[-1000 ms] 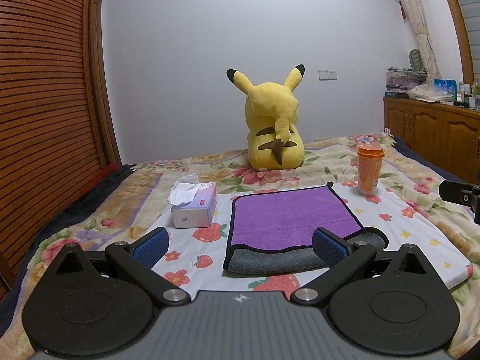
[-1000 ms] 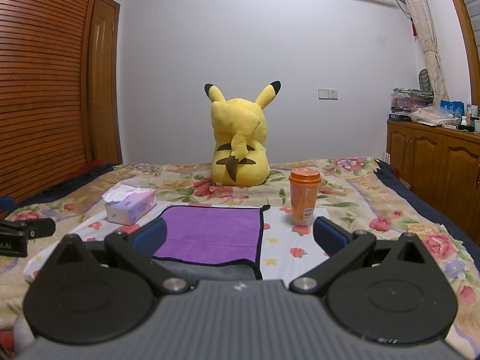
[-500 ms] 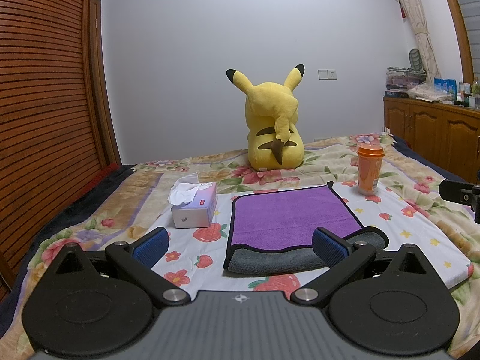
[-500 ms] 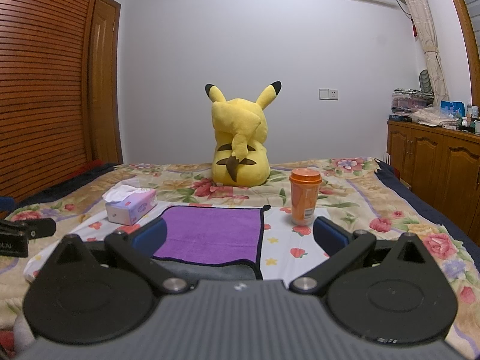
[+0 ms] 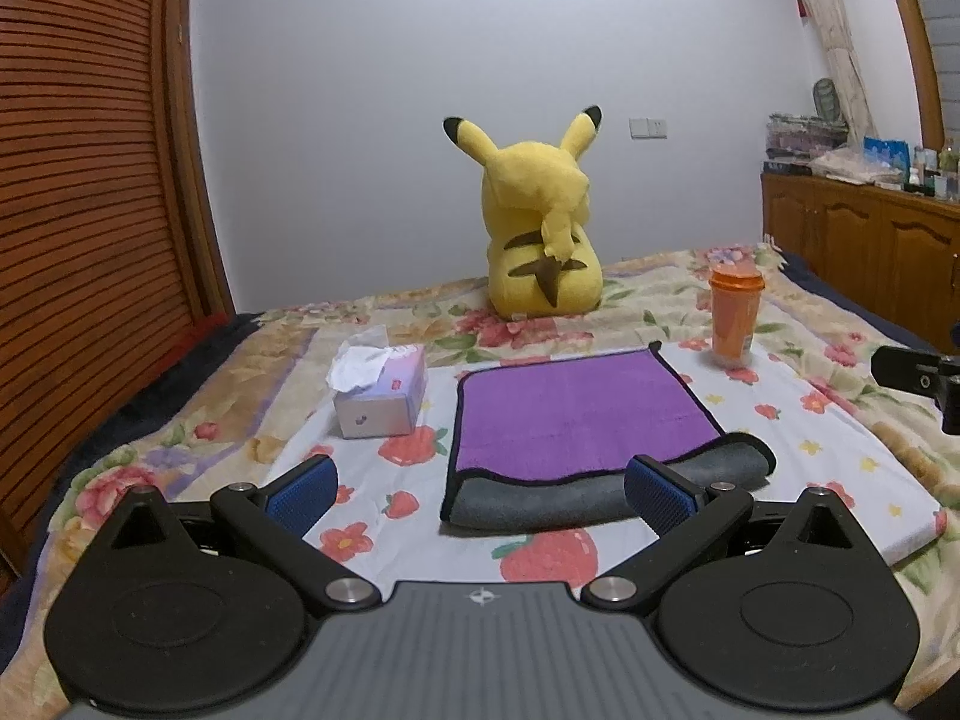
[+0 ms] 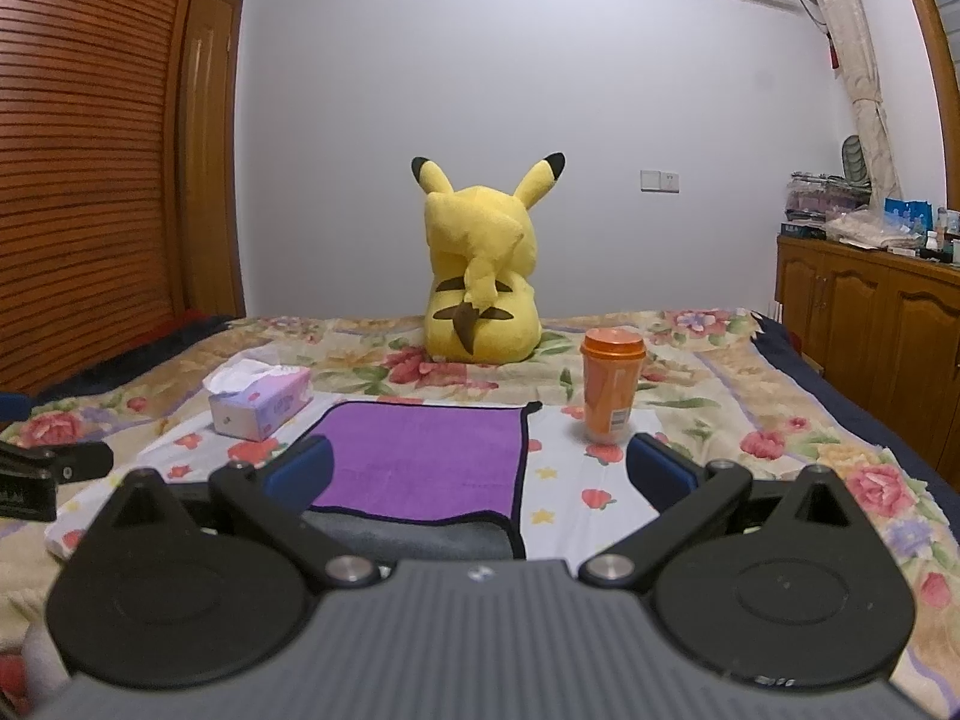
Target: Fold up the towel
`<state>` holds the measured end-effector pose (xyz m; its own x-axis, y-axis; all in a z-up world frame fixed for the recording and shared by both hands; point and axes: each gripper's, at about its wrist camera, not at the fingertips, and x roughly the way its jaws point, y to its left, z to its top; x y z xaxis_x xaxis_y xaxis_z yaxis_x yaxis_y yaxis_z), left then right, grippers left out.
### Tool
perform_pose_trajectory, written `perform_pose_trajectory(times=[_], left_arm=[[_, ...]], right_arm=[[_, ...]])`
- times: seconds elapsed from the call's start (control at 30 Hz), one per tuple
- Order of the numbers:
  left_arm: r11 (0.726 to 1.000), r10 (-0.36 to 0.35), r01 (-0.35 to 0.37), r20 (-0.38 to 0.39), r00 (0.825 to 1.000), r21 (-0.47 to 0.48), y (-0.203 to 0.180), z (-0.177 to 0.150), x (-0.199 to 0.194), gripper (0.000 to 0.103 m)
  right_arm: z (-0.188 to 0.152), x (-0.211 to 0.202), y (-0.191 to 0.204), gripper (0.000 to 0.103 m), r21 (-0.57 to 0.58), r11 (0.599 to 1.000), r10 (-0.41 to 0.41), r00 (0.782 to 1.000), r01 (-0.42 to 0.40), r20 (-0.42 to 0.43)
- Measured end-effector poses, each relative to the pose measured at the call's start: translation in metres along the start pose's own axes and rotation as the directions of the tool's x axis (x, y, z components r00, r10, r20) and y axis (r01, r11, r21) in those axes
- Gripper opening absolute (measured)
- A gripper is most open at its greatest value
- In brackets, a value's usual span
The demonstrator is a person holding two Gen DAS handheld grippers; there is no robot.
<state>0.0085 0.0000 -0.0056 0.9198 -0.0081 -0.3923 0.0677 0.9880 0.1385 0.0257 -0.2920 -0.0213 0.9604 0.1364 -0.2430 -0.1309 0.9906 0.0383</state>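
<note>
Towel [image 5: 576,414] lies flat on the flowered bed [image 5: 798,420], purple face up with a dark piped border, its near edge doubled over so the grey underside shows as a soft rolled band; a far corner carries what looks like a small hanging loop, though the lens blurs it. Seen from my right wrist, the same towel [image 6: 420,462] runs under the camera body, the grey fold nearest me. My left tongs [image 5: 480,492] are spread wide, holding nothing, blue pads either side of the towel's near left part. My right tongs [image 6: 480,468] are likewise released and empty, framing the towel's right border. A tissue box [image 5: 381,396] sits just left of the towel, an orange cup [image 5: 735,318] near its far right corner, a yellow plush [image 5: 540,240] behind, back turned.
</note>
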Motion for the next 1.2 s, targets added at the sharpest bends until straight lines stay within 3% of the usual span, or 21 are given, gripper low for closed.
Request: perform_pose_trajectory(times=[0.63,1.2], left_arm=[[0.997,-0.029,0.033,-0.058,0.998,0.064,-0.005,0.000,0.030,0.103],[0.997,-0.041,0.046,-0.095,0.995,0.054,0.003,0.009,0.063,0.103]], right_arm=[[0.001,0.026,0.005,0.103,-0.049,0.999,0.006,0.998,-0.009,-0.057],[-0.002,0.062,0.007,0.103,-0.075,0.996,0.031,0.992,-0.040,-0.121]])
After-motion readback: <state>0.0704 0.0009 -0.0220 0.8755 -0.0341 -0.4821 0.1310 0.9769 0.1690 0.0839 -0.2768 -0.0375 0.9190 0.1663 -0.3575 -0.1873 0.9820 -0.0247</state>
